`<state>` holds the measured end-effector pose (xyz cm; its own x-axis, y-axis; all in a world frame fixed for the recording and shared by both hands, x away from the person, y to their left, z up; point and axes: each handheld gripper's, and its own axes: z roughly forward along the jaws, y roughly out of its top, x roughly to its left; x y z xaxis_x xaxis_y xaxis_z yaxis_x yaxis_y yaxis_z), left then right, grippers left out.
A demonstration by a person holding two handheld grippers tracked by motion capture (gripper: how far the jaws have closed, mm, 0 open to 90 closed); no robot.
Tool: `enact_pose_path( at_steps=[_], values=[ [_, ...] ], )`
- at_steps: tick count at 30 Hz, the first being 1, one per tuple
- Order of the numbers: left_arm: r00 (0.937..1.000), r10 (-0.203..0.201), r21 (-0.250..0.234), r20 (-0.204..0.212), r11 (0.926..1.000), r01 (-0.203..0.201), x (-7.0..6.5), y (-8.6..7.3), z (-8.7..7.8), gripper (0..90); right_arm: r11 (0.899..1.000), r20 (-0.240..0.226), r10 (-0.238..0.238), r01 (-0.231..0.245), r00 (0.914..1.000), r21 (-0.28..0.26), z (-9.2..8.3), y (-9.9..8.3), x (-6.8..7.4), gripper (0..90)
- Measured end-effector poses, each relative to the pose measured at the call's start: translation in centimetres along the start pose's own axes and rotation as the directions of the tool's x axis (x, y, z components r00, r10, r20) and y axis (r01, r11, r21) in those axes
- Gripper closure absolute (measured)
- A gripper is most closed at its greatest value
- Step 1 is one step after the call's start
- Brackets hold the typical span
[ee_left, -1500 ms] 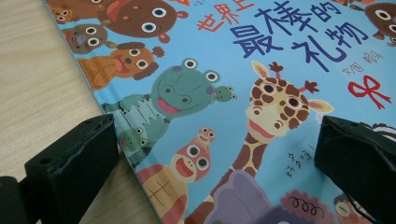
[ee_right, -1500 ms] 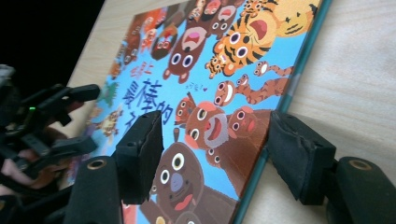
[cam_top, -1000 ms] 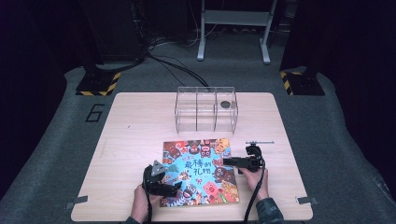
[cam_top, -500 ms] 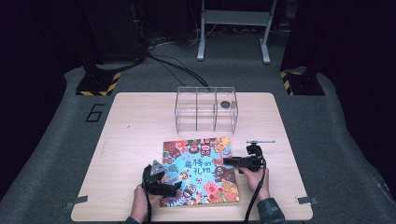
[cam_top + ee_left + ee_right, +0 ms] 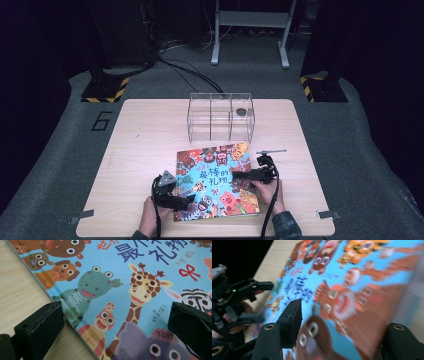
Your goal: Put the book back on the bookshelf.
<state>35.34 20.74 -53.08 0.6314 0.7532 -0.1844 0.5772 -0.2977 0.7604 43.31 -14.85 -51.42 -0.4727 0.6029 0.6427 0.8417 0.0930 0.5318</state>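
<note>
On the pale wooden table (image 5: 140, 150), the colourful cartoon-animal picture book (image 5: 215, 180) is being straddled at its right edge by the right gripper (image 5: 245, 176), whose part-open jaws have just been closing and should be kept level; the left gripper (image 5: 182, 200), wide open and empty, is being held over the book's left edge.

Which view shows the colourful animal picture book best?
The high view: the whole colourful animal picture book lies flat on the wooden table, all edges visible. The left gripper view gives a sharp close-up of its cover near one edge; the right gripper view shows it blurred.

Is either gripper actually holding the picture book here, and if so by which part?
Neither clearly grips: left gripper straddles the picture book at its left edge, jaws open; right gripper over its right side, unclear.
</note>
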Motion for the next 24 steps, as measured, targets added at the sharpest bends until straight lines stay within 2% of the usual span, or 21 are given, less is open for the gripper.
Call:
enact_pose_path(
  at_steps=[1,2,6,8,10,12,15,18,21,23,24],
  values=[
    [0.9999,-0.010,-0.004,0.004,0.9999,0.010,0.0,0.0,0.0,0.7,1.000,0.030,-0.011,0.011,0.9995,0.009,0.4,0.3,0.3,40.1],
    [1.0000,-0.004,-0.004,-0.002,1.0000,0.004,-0.1,0.0,0.0,0.9,1.000,0.052,-0.022,0.022,0.9984,0.014,0.5,0.5,0.4,39.2],
    [1.0000,0.004,0.007,0.008,1.0000,-0.004,0.0,0.0,0.0,1.0,1.000,0.065,-0.006,0.004,0.9979,0.026,0.5,1.0,0.1,39.5],
    [0.9999,0.010,0.009,0.012,0.9999,-0.010,0.0,0.0,0.0,1.0,1.000,0.090,-0.013,0.011,0.9958,0.020,0.6,1.4,0.1,39.5],
    [0.9999,0.009,-0.001,0.010,1.0000,-0.009,0.0,0.0,0.0,1.0,1.000,0.083,-0.008,0.006,0.9965,0.021,0.7,1.8,0.0,39.4],
    [0.9996,0.019,0.015,0.019,0.9997,-0.019,0.0,0.1,0.0,0.9,0.999,0.085,-0.004,0.001,0.9963,0.041,1.1,2.3,-0.1,36.5],
    [0.9995,0.020,0.016,0.023,0.9997,-0.021,0.0,0.1,-0.1,0.9,0.999,0.115,-0.013,0.007,0.9933,0.053,1.1,2.6,0.1,39.4],
    [0.9995,0.022,0.014,0.024,0.9997,-0.022,0.1,0.1,0.0,0.8,0.999,0.111,-0.024,0.019,0.9935,0.048,1.0,2.5,0.0,41.8],
    [0.9994,0.023,0.013,0.024,0.9996,-0.024,0.1,0.1,0.0,0.4,0.999,0.077,-0.013,0.010,0.9969,0.038,0.5,2.4,-0.2,46.1],
    [0.9995,0.021,0.014,0.024,0.9997,-0.021,0.0,0.1,0.0,0.1,0.999,0.067,-0.024,0.022,0.9975,0.031,0.4,2.4,-0.3,47.6],
    [0.9995,0.023,0.019,0.024,0.9996,-0.023,0.1,0.2,0.0,0.1,0.999,0.068,-0.011,0.009,0.9976,0.035,0.3,2.3,-0.2,48.2]
  ],
)
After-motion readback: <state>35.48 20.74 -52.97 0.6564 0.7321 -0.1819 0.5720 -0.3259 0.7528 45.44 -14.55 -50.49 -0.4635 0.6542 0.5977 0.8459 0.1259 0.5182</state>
